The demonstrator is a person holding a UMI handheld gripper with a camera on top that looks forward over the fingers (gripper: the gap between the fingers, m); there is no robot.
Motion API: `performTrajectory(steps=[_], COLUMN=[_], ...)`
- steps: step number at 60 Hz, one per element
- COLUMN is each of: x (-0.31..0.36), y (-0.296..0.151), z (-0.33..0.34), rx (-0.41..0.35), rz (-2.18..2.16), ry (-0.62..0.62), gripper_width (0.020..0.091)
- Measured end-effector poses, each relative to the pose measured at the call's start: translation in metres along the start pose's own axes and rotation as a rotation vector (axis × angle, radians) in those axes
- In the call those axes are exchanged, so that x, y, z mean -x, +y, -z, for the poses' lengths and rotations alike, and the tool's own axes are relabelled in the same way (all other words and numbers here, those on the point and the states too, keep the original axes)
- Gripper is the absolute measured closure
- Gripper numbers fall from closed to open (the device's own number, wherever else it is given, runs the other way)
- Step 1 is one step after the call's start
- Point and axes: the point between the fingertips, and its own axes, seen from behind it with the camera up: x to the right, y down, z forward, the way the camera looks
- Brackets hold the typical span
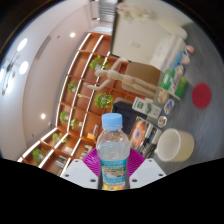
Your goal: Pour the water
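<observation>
So the gripper (114,172) is clenching a clear plastic water bottle (114,150), both pink pads pressing on its sides. The bottle is standing upright between the fingers, blue cap on, label facing us. Just beside the bottle a cream cup (176,145) is sitting, and wooden shelves (85,95) with plants are leaning beyond it.

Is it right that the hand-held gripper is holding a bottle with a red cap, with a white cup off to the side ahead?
Not quite: the cap is blue, not red, as the gripper view shows. The rest holds: the hand-held gripper holds the bottle between its fingers, and a white cup stands off to the side ahead.
</observation>
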Motion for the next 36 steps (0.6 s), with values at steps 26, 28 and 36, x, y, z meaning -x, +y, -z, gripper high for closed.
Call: performTrajectory(steps=[26, 28, 36], x=[-0.091, -0.104, -0.159], y=[-0.163, -0.169, -0.188], z=[0.037, 0.036, 0.028], rx=[-0.161, -0.158, -0.143], rz=[1.243, 1.237, 1.202], ry=[0.473, 0.482, 0.536], gripper_width=[0.0789, 0.0789, 0.0790])
